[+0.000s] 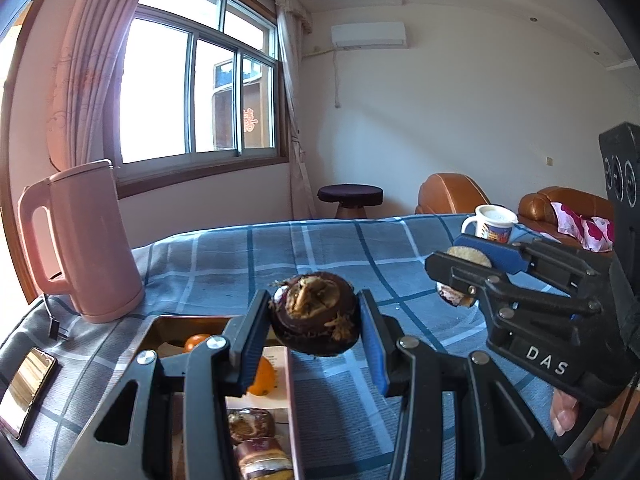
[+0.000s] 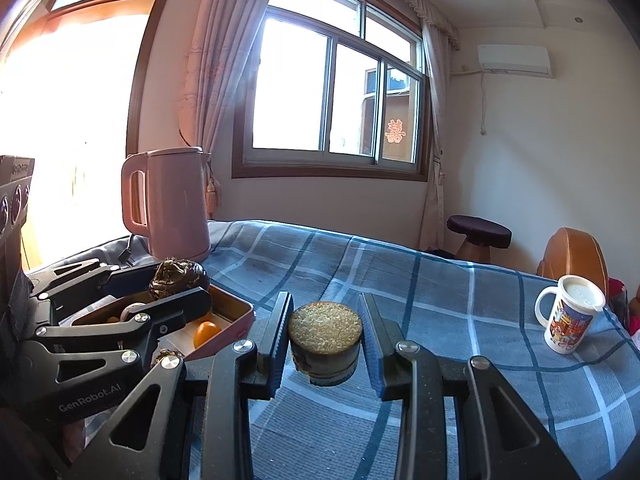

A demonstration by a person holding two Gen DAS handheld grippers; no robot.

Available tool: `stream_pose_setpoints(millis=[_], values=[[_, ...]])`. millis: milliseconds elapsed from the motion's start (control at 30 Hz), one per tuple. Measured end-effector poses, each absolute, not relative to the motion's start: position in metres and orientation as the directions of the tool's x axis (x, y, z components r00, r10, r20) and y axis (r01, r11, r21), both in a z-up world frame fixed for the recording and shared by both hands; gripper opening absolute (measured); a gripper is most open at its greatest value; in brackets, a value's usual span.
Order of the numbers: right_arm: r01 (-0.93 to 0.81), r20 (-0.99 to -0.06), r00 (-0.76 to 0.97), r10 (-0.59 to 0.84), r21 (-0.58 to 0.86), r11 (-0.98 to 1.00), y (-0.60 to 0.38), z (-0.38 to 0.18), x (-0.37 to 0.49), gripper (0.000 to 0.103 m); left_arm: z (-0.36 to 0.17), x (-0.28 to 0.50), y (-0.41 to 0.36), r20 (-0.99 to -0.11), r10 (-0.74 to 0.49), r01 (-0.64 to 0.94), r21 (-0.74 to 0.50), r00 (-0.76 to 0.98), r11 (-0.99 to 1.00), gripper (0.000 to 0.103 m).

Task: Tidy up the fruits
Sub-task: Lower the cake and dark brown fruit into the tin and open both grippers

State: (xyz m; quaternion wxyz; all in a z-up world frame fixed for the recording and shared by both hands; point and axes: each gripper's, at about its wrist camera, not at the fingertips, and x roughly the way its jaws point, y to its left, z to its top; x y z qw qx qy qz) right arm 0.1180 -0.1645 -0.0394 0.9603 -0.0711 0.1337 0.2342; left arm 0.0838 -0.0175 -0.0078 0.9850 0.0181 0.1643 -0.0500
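Left wrist view showed the left gripper [image 1: 315, 322] raised above the table [image 1: 248, 256], its 2 fingers closed narrowly on a dark, dried-out round fruit [image 1: 314, 312] with a ragged brown crown facing the camera. Below and to the left of it lay a pink box [image 1: 291, 400] on the blue checked cloth, holding an orange [image 1: 263, 376], a smaller orange fruit [image 1: 196, 341] farther back, and 2 dark brown items [image 1: 251, 424] nearest the camera; their kind could not be told. A pink kettle [image 1: 86, 240] stood upright at the left behind the box, and a phone [image 1: 26, 390] lay flat near the left edge of the table. The right gripper [image 1: 466, 276] was seen at the right, well apart from the box, with a round piece clamped between its blue pads. Right wrist view showed that piece as a short cut cylinder [image 2: 325, 340] with a flat, grainy yellow-brown top and a dark rind, gripped between the 2 fingers and held above the cloth. In the same view the left gripper [image 2: 180, 280] held its dark fruit above the far end of the box. A white mug [image 2: 570, 314] with a printed picture stood upright near the right edge of the table, apart from everything else.
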Motion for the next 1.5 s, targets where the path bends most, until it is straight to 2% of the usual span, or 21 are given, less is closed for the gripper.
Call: stream_pose_setpoints(millis=[1000, 1500], values=[[-0.575, -0.321, 0.788, 0.525, -0.08, 0.814, -0.1, -0.038, 0.124, 0.035, -0.015, 0.074, 0.049, -0.345, 0.025, -0.032, -0.014, 0.938, 0.999, 0.045], [-0.653, -0.41, 0.709, 0.574, -0.072, 0.754, -0.04, -0.06, 0.137, 0.035, -0.032, 0.067, 0.09, -0.407, 0.118, -0.133, -0.007, 0.906, 0.991, 0.045]])
